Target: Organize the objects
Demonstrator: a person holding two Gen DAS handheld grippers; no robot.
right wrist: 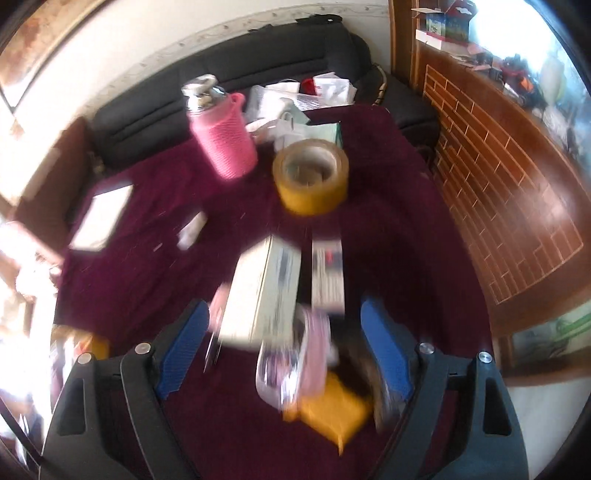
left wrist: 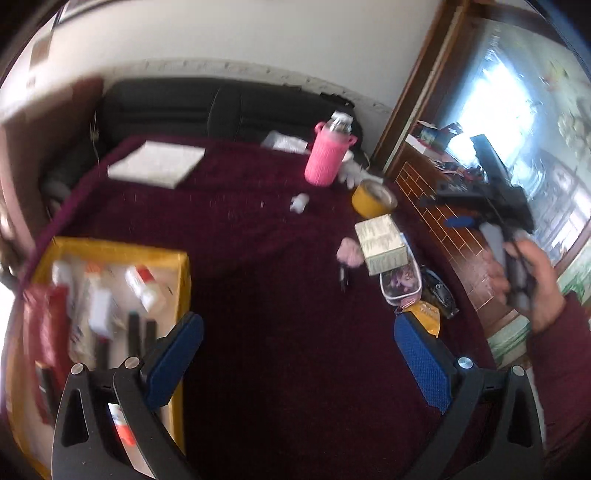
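Over maroon cloth: both claws wide, empty; pkg labels blurred, unreadable; left claw, right claw.

A dark sofa stands against a pale wall, which carries a narrow patterned border just above the sofa's back. In front of the sofa is the surface, covered by a deep maroon cloth. To the right, a brown wooden frame rises beside a large window, through which strong daylight pours and washes out part of the view. Below the window runs a reddish-brown wooden floor laid in a brick-like pattern with pale lines. At the left edge stands brown wooden furniture, blurred, with glare across it.
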